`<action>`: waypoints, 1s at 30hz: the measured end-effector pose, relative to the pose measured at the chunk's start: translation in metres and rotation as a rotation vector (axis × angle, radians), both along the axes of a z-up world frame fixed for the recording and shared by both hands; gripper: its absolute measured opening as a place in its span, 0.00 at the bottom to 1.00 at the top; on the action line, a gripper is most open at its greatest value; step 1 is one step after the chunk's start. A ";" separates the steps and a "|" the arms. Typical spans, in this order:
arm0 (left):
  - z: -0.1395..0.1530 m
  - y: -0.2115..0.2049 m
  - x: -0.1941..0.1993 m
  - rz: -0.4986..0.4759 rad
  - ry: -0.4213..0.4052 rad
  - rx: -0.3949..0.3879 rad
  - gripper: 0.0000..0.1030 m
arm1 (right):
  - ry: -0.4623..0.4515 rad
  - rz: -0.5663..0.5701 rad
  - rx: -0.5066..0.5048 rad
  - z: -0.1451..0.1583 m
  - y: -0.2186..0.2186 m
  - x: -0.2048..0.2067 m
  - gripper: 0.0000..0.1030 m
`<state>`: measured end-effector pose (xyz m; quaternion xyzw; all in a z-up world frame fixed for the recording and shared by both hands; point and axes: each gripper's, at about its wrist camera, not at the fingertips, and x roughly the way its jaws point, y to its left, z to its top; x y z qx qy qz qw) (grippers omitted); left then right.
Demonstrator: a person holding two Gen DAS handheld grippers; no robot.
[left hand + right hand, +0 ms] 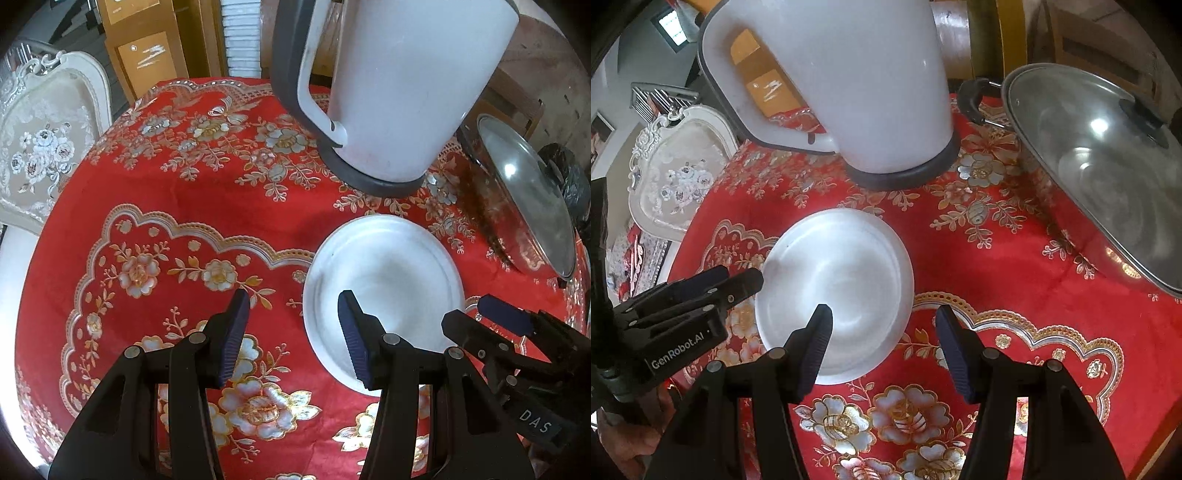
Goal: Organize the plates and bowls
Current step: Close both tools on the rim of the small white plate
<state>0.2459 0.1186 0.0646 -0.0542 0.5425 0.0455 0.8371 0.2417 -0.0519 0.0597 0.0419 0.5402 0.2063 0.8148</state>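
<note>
A white shallow plate (384, 280) (834, 273) lies flat on the red flowered tablecloth (177, 192). My left gripper (293, 297) hangs open at the plate's left edge, with one finger over the plate, the other over the cloth, and the rim between them untouched. My right gripper (883, 311) stands open in the same way at the plate's opposite edge. Each gripper also shows in the other's view: the right gripper (506, 321) and the left gripper (701, 295). Neither holds anything.
A white electric kettle (399, 85) (857, 81) on a dark base stands just behind the plate. A steel pot with a glass lid (524, 192) (1097, 162) sits at the right. A pale upholstered chair (44, 140) and cardboard boxes (147, 48) lie beyond the table's far edge.
</note>
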 end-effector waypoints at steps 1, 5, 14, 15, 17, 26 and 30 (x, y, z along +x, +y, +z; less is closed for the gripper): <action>-0.001 -0.001 0.000 -0.002 0.001 0.002 0.49 | 0.002 -0.003 0.001 -0.001 -0.001 0.000 0.57; -0.005 -0.003 0.002 -0.010 0.006 0.011 0.49 | 0.006 -0.005 -0.001 -0.003 -0.001 0.003 0.57; -0.012 -0.001 0.007 -0.010 0.015 0.020 0.49 | 0.020 -0.011 -0.014 -0.010 0.005 0.007 0.57; -0.012 -0.001 0.008 -0.010 0.017 0.019 0.49 | 0.021 -0.010 -0.016 -0.010 0.005 0.007 0.57; -0.014 0.000 0.010 -0.007 0.021 0.013 0.49 | 0.023 -0.009 -0.015 -0.012 0.006 0.008 0.57; -0.020 -0.003 0.016 -0.014 0.033 0.007 0.49 | 0.028 0.008 -0.032 -0.016 0.012 0.010 0.57; -0.023 -0.004 0.018 -0.015 0.039 0.005 0.49 | 0.025 0.008 -0.035 -0.017 0.013 0.011 0.57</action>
